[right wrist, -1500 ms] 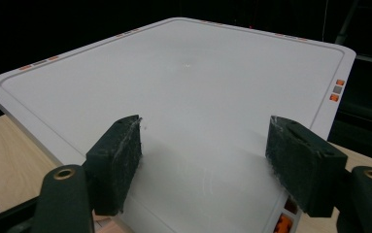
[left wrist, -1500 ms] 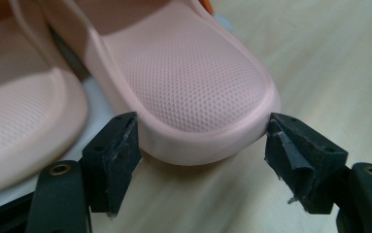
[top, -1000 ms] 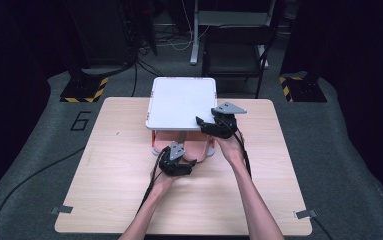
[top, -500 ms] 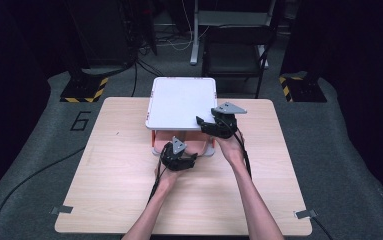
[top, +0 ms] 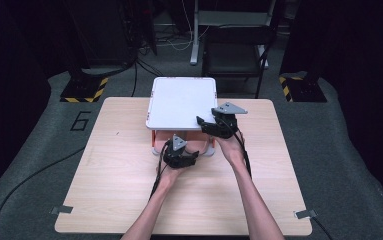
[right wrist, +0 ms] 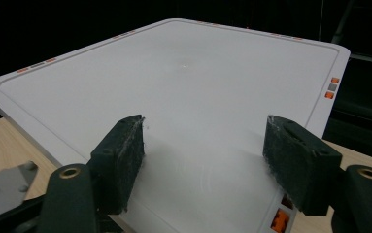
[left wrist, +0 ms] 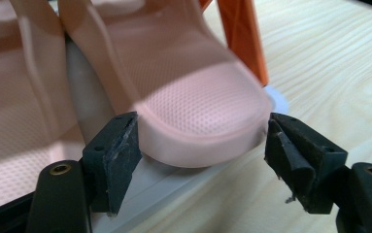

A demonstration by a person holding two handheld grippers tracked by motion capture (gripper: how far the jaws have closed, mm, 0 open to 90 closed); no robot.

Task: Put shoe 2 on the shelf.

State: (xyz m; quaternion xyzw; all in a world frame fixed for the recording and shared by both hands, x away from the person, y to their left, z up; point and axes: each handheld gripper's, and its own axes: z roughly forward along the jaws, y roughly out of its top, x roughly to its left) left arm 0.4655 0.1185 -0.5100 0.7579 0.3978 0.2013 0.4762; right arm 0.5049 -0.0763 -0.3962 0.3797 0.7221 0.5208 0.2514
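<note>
Two grippers work at the rack (top: 181, 102): the left gripper (top: 183, 159) at its front, the right gripper (top: 210, 125) at its top's corner. One white rack with orange legs stands on one table (top: 104, 180). Two pink slippers (left wrist: 193, 102) lie beneath its top.

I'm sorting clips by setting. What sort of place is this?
Probably a lab or recording studio, not a home: a lone light wooden table on grey floor matting, yellow-and-black hazard-striped bases beside it, loose cables across the floor, and dark surroundings.
</note>
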